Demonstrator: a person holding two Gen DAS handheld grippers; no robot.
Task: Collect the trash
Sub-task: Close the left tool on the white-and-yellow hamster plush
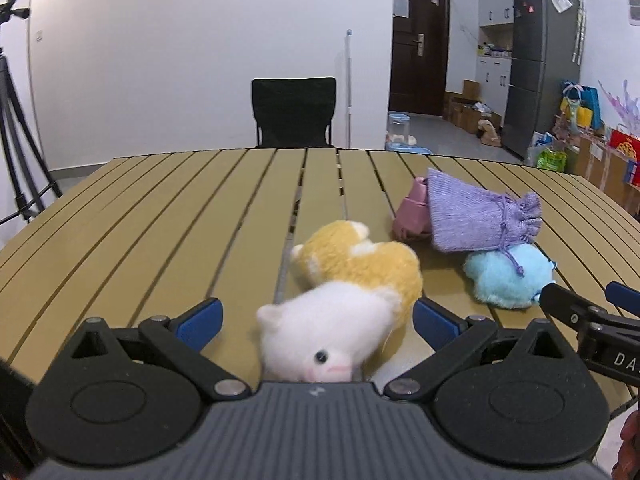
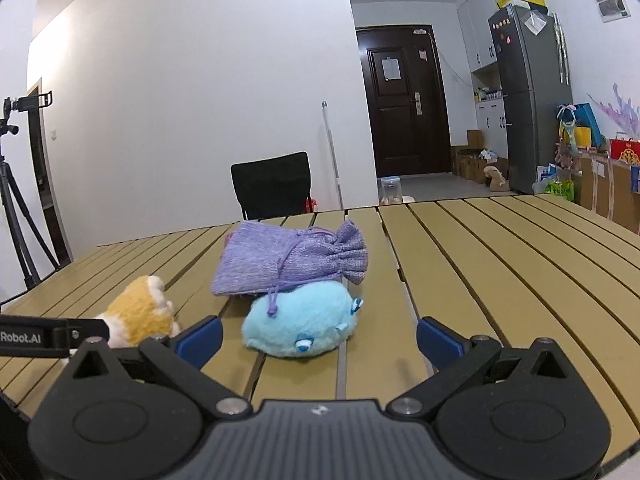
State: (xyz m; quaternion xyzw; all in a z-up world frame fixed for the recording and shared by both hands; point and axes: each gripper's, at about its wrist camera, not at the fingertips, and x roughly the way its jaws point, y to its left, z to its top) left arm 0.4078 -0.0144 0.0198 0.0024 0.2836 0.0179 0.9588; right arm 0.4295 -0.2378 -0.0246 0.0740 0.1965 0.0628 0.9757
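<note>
Both grippers hang low over the near edge of the table, pointing across it toward the far wall. The left gripper [image 1: 316, 320] has its blue-padded fingers spread wide, one on each side of the white-and-orange plush toy [image 1: 344, 292], which lies on its side with its white head close under the camera; the pads do not press on it, so it grips nothing. The right gripper [image 2: 318, 336] stands just to the right of it, equally wide open and empty, its fingers flanking the light blue plush toy [image 2: 300, 326] without touching it.

The slatted tan table [image 1: 160, 232] fills the lower half of both views. Behind the blue toy lies a purple drawstring pouch [image 2: 288, 260], its lower edge resting on the toy and its cord trailing down over the blue fur. A pink pouch [image 1: 412, 212] sits partly hidden behind the purple one.

Beyond the table, a black chair [image 1: 294, 112] faces a plain white wall. To the right are a dark door [image 2: 400, 108], a tall grey refrigerator [image 2: 528, 100] and stacked boxes and bags. A tripod [image 2: 16, 188] stands at the left.
</note>
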